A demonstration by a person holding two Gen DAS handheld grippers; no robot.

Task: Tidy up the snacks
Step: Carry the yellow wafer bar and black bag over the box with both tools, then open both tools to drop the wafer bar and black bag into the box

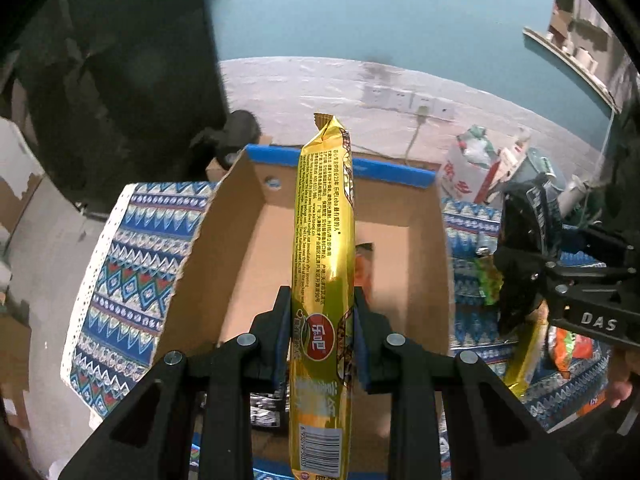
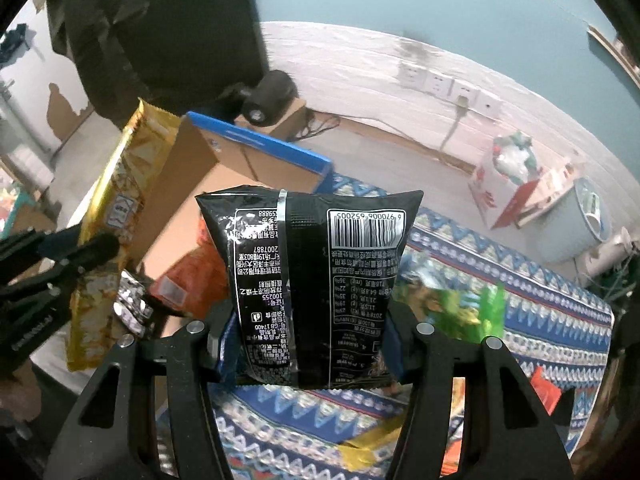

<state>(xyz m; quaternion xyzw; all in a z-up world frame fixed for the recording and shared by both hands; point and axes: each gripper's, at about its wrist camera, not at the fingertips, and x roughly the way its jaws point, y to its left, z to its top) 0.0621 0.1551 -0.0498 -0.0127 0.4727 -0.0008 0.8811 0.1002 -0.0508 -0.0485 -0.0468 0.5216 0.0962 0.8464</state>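
Jaws of the left gripper (image 1: 322, 336) are pinched tight on a long gold snack packet (image 1: 324, 280), gripping it across its lower part just above the red oval logo; its barcode end hangs nearest the camera and its crimped top points away. The packet sits above the open cardboard box (image 1: 240, 248), whose blue-edged far wall (image 1: 384, 170) lies beyond it. Inside the box an orange packet (image 2: 188, 280) and a silver-and-black one (image 2: 130, 304) are visible from the right wrist camera.

The right gripper (image 2: 306, 336) holds a black snack bag (image 2: 312, 276), its jaws part-way apart and pressed on the bag's two lower sides; the bag is upside down, barcode at the top right. It is over the patterned blue tablecloth (image 2: 520, 300), just to the right of the box. In that same view the gold packet appears at the left, held by the other gripper.

On the cloth near the right gripper lie a green packet (image 2: 472, 304), a yellow packet (image 2: 368, 444) at the near edge, and a bit of orange wrapper (image 2: 544, 392) to the right.

Farther off, on the floor, stand a white and red bag (image 2: 508, 184) stuffed with items and a pale bucket (image 2: 576, 220). A row of wall sockets (image 2: 452, 88) with one cord plugged in sits on the far wall.
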